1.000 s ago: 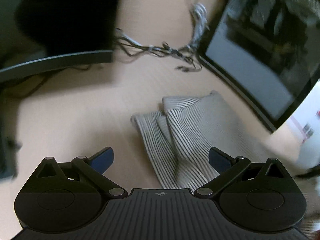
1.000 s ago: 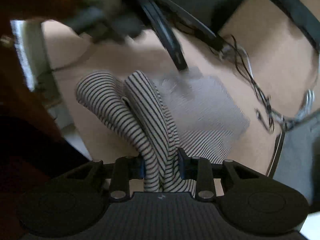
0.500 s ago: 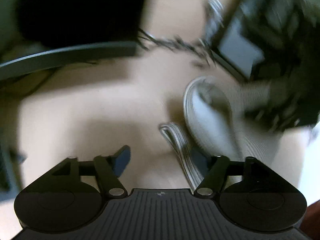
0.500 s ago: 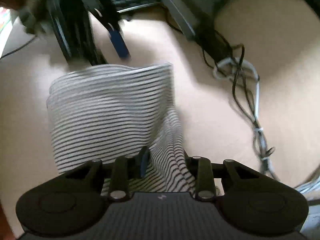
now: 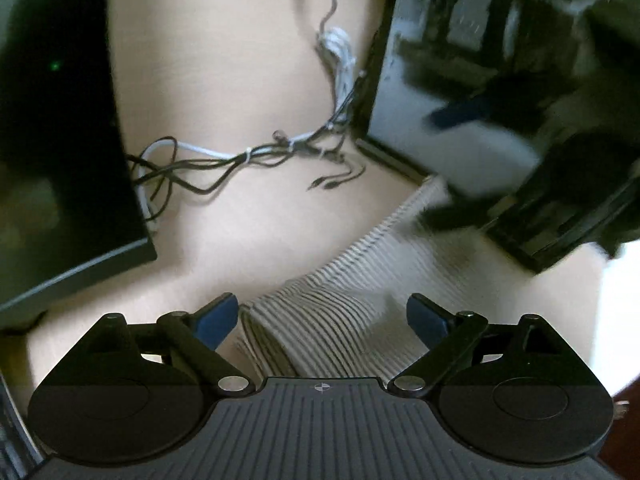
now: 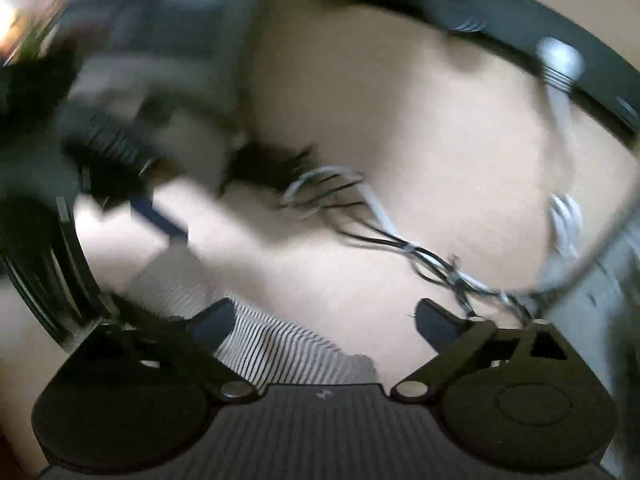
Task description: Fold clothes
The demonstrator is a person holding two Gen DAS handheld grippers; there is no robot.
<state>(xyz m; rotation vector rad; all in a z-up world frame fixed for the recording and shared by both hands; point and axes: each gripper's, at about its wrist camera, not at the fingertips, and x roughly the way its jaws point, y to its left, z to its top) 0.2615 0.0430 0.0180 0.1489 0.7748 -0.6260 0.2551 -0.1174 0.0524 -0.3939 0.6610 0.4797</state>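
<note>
Released since a moment ago, the striped garment (image 5: pixel 332 320) lies folded on the beige table (image 5: pixel 240 92); right tool (image 6: pixel 324 320) now spread above its edge, left tool (image 5: pixel 322 316) spread over the fold, cables (image 5: pixel 240 158) beyond

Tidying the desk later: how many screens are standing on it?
2. A dark screen stands on the left of the desk, and a second screen stands on the right, above the striped cloth. Others may sit outside the view.
</note>
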